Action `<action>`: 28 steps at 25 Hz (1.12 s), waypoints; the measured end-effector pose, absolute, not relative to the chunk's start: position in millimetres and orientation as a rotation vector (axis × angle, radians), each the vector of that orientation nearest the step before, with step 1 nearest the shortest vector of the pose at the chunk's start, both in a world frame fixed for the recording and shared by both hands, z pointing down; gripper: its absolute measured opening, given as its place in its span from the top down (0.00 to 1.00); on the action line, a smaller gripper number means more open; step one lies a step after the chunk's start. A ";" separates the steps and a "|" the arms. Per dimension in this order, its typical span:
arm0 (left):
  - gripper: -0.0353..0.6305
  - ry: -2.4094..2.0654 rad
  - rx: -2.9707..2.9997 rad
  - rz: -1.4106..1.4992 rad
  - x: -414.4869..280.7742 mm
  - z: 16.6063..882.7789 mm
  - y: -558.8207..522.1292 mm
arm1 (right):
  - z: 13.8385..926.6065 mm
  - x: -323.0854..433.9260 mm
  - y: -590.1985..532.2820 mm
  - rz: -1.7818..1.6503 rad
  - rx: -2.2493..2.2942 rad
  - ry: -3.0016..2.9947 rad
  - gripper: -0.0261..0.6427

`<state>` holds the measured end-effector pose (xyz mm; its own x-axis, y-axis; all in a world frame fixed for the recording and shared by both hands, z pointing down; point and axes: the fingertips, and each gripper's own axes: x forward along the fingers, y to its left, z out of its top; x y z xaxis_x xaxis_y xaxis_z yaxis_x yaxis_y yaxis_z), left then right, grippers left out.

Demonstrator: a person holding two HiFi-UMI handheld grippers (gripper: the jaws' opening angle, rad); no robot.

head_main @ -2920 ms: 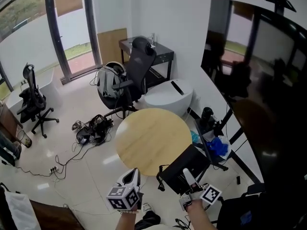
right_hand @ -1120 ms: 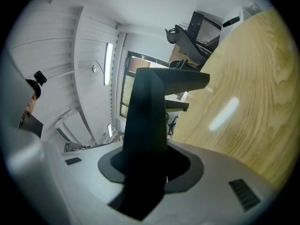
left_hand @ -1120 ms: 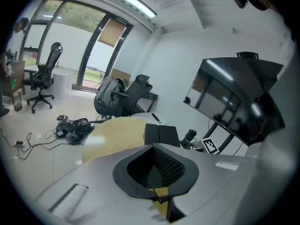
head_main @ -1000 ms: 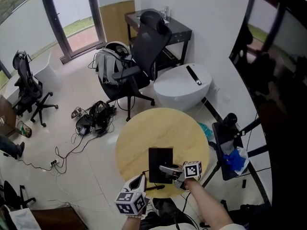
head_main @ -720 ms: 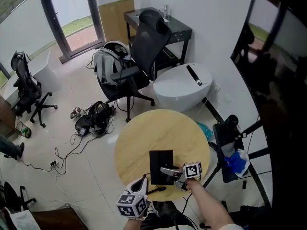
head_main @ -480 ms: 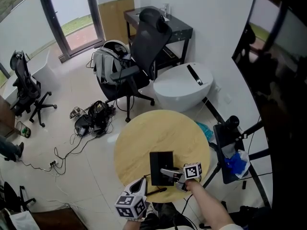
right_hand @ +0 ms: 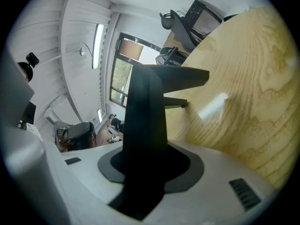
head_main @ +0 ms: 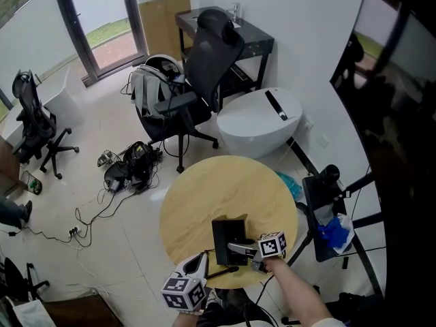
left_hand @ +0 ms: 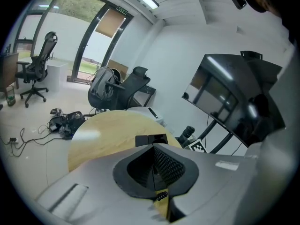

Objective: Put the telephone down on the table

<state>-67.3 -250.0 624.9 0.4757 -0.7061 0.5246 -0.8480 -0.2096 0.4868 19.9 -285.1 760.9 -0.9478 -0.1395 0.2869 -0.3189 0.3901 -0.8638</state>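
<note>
The telephone [head_main: 227, 240] is a flat black slab held low over the near part of the round wooden table [head_main: 225, 189]. My right gripper [head_main: 236, 248] is shut on its near edge, coming in from the right. In the right gripper view the telephone [right_hand: 146, 111] fills the space between the jaws, with the table [right_hand: 239, 93] close beneath. I cannot tell whether it touches the wood. My left gripper [head_main: 201, 264] hovers at the table's front edge, shut and empty. In the left gripper view the pads [left_hand: 161, 165] meet, with the telephone [left_hand: 151, 139] just beyond.
A black office chair [head_main: 204, 67] with a backpack stands behind the table, beside a white rounded unit [head_main: 259, 121]. A black stand with a blue cloth [head_main: 332, 218] is close on the right. Cables [head_main: 129, 169] lie on the floor at left. A large dark screen [head_main: 402, 135] fills the right side.
My right gripper carried the telephone from off the table's front right in over the table, then sank with it toward the wood. The left gripper has hardly moved.
</note>
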 end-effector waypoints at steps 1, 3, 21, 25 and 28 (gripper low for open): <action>0.97 -1.286 1.975 0.240 -67.5 624.6 -250.4 | 760.9 20.6 -284.9 1.588 0.415 -2.475 0.71; 0.97 -1.286 1.977 0.240 -67.7 624.1 -250.7 | 761.1 21.6 -284.5 1.577 0.422 -2.476 0.71; 0.97 -1.279 1.978 0.244 -65.1 625.5 -248.3 | 770.1 30.2 -284.4 1.461 0.422 -2.420 0.67; 0.97 -1.276 1.978 0.246 -64.8 625.9 -247.6 | 771.8 30.3 -285.6 1.438 0.418 -2.404 0.65; 0.97 -1.276 1.977 0.246 -64.8 626.4 -248.2 | 772.5 30.4 -286.4 1.416 0.427 -2.394 0.64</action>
